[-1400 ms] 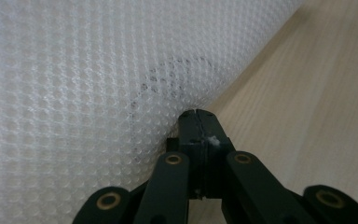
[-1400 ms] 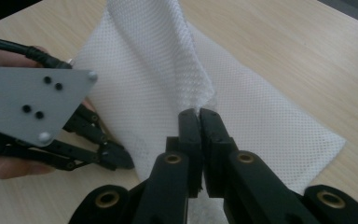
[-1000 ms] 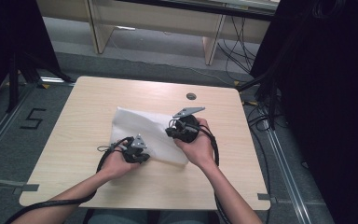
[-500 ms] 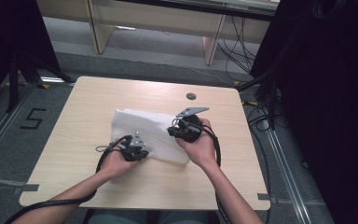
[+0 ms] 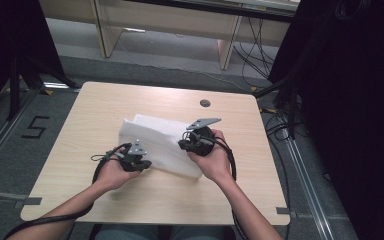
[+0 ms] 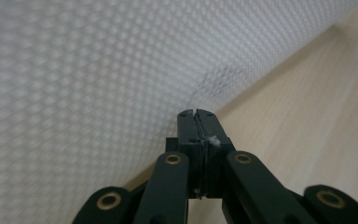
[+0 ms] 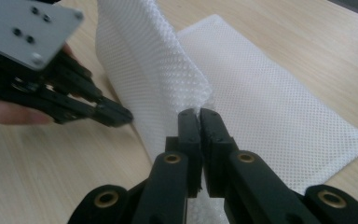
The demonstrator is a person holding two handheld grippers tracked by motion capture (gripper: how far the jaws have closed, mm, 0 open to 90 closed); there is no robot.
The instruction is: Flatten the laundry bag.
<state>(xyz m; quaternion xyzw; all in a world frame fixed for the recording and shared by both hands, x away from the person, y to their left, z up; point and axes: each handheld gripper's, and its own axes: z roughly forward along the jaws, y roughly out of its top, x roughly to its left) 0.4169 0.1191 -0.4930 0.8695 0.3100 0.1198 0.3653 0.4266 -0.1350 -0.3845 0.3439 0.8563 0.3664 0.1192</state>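
Note:
A white mesh cloth [image 5: 155, 137] lies on the wooden table [image 5: 90, 120], and its near edge is lifted off the surface. My left gripper [image 5: 144, 164] is at the cloth's near left corner. In the left gripper view the jaws of the left gripper [image 6: 196, 113] are shut on the mesh cloth [image 6: 98, 70], which rises close in front. My right gripper [image 5: 184, 145] is at the near right part of the cloth. In the right gripper view the right gripper [image 7: 199, 113] is shut on a raised fold of the cloth [image 7: 270, 102], and the left gripper [image 7: 120, 115] is just to its left.
The table has a round cable hole [image 5: 205, 103] near its far edge. Bare wood lies to the left and right of the cloth and along the near edge [image 5: 155, 210]. Cables trail from both grippers across the person's forearms. A desk frame and floor cables lie beyond the table.
Very little differs. Both grippers stay shut on the cloth's near edge, and the hands have shifted only slightly.

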